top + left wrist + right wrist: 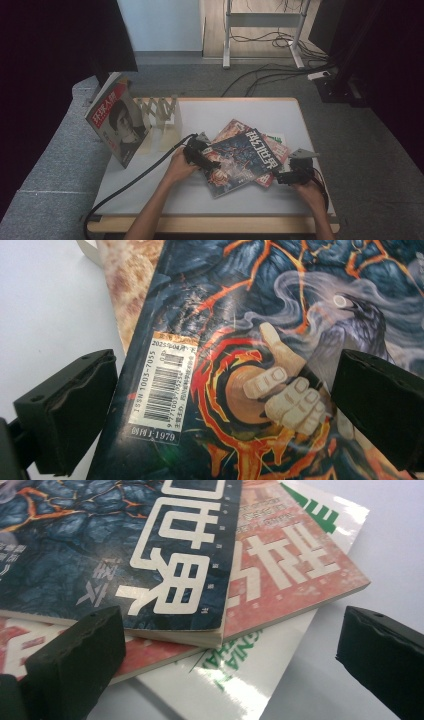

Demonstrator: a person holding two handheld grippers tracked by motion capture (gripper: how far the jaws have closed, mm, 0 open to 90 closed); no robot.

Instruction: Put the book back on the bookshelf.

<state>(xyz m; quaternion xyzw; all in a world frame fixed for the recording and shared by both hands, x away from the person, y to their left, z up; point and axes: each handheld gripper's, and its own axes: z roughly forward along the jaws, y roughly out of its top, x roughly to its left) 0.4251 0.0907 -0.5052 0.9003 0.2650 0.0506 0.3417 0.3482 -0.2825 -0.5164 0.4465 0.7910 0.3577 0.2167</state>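
Observation:
Three magazines lie stacked at the table's middle. On top is a dark blue one [242, 157] with lava art and a barcode [165, 385]; under it a red one [295, 575], then a white one with green letters [235, 680]. My left gripper [212, 164] is open at the blue magazine's near-left corner, one jaw over the table and one over the cover [225, 415]. My right gripper [277, 175] is open at the stack's right corner, level with the magazines' edges [230, 655]. Neither holds anything.
A wooden accordion rack [161, 112] stands at the back left of the white table [210, 112]. A red-topped magazine with a portrait [120, 125] leans upright at its left end. Cables trail from both grippers. Grey floor surrounds the table.

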